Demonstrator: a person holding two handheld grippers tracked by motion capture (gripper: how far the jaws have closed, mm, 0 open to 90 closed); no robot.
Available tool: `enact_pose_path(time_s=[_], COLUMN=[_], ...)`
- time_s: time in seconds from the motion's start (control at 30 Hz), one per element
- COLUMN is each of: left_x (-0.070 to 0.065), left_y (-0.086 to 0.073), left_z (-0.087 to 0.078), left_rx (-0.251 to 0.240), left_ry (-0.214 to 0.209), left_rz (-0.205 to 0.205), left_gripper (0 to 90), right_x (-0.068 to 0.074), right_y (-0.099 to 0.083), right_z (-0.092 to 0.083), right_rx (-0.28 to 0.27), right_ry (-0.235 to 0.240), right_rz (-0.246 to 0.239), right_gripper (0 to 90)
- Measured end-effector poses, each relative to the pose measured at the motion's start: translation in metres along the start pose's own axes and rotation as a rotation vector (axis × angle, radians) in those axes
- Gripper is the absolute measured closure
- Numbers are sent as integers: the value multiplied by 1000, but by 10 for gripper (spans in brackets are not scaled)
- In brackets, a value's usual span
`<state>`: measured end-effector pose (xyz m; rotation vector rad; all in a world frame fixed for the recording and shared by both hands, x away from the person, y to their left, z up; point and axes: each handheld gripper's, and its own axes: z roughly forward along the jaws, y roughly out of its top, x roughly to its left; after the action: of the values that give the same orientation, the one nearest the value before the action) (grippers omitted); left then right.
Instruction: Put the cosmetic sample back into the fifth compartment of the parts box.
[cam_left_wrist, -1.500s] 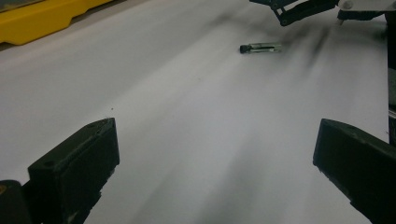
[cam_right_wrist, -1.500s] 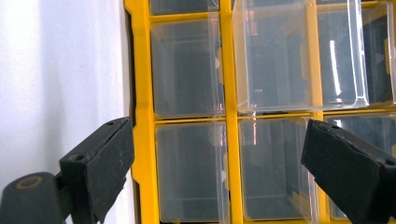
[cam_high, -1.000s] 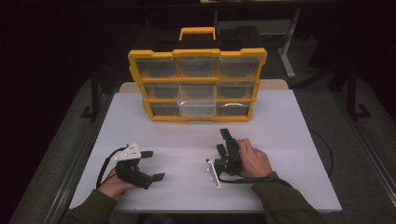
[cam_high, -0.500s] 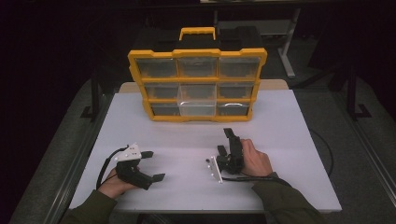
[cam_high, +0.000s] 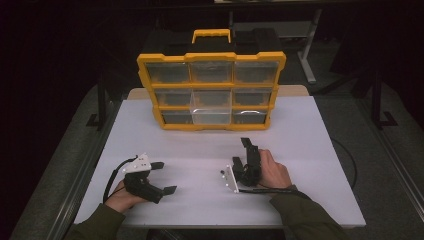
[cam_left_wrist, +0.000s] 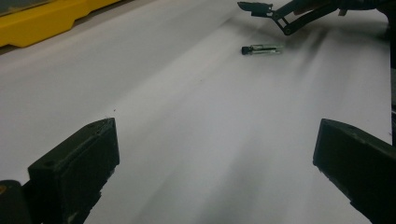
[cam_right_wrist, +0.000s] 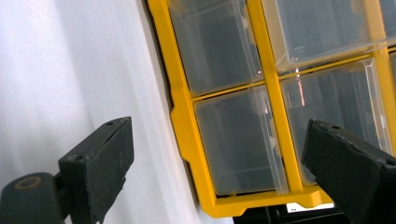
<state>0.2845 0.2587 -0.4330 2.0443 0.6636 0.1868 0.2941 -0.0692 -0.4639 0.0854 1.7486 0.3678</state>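
A yellow organizer (cam_high: 211, 58) with clear drawers stands at the back of the white table (cam_high: 310, 150); its frame (cam_right_wrist: 180, 116) shows close and tilted in the right gripper view. My right gripper (cam_high: 248, 148) lies rolled on its side in the right hand and points at the organizer; its jaws (cam_right_wrist: 219, 172) stand open with nothing between them. A small clear vial with a black cap (cam_left_wrist: 261, 49) lies on the table just left of that gripper (cam_left_wrist: 280, 14), a dark speck (cam_high: 221, 173) in the high view. My left gripper (cam_high: 164, 177) rests at the front left, open and empty (cam_left_wrist: 215, 172), aimed towards the vial.
One clear drawer (cam_high: 211, 114) in the organizer's middle column stands out a little from the frame. Black cables trail from both grippers over the table's front part. Dark floor and metal stand legs (cam_high: 307, 60) surround the table.
The right gripper has rolled slightly in the hand, so its grey plate shows at a different angle. Both hands stay where they were, and the jaws stay as wide.
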Motion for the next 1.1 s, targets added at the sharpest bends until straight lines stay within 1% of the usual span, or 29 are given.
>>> enact_pose_path(time_s=[0.07, 0.1, 0.17, 0.27, 0.33, 0.4, 0.53, 0.57, 0.6, 0.63, 0.67, 0.73, 0.77, 0.8, 0.83, 0.9, 0.97, 1.0, 1.1], left_x=[0, 0, 0, 1, 1, 1, 1, 1, 1, 1, 1, 0, 1, 1, 1, 1, 0, 0, 0], left_y=[0, 0, 0, 0, 0, 0, 0, 0, 0, 0, 1, 1, 1, 1, 0, 0, 0, 0, 1], left_z=[0, 0, 0, 0, 0, 0, 0, 0, 1, 1, 1, 1, 1, 1, 1, 1, 1, 1, 0], left_rx=[-2, -2, -2, -4, -4, -2, -4, -3, -3, -5, -7, -8, -8, -8, -13, -16, -16, -18, -5], left_ry=[0, 0, 0, -1, -1, -1, -2, 0, -1, -1, -1, -1, -1, -1, 0, -1, 0, -1, 1], left_rz=[-2, 5, -1, 0, -1, -1, -2, -2, -1, -8, -4, -2, -3, -3, -10, -14, -14, -17, -8], left_gripper=[0, 0, 0, 0, 0, 0, 0, 0, 0, 0, 0, 0, 0, 0, 0, 0, 0, 0, 0], right_x=[-1, -1, -2, -3, -4, -6, -7, -7, -8, -8, -8, -9, -9, -9, -9, -10, -10, -11, -12], right_y=[0, 0, 0, 0, 0, 0, 0, 0, 0, 0, 0, 0, 0, 0, 0, -1, -1, -1, -1], right_z=[0, 0, 0, 0, 0, 1, 1, 1, 1, 1, 1, 1, 2, 2, 3, 3, 3, 3, 3], right_rx=[6, 6, 9, 11, 14, 19, 20, 26, 27, 26, 28, 23, 24, 24, 36, 35, 50, 50, 52], right_ry=[7, 14, 18, 14, 21, 15, 19, 21, 22, 22, 26, 29, 39, 39, 45, 55, 60, 64, 65], right_rz=[1, 5, 15, 28, 36, 61, 79, 94, 96, 101, 114, 111, 150, 150, 170, 173, 201, 206, 215], right_gripper=[86, 85, 85, 85, 86, 85, 86, 85, 85, 86, 86, 86, 86, 86, 85, 86, 86, 86, 86])
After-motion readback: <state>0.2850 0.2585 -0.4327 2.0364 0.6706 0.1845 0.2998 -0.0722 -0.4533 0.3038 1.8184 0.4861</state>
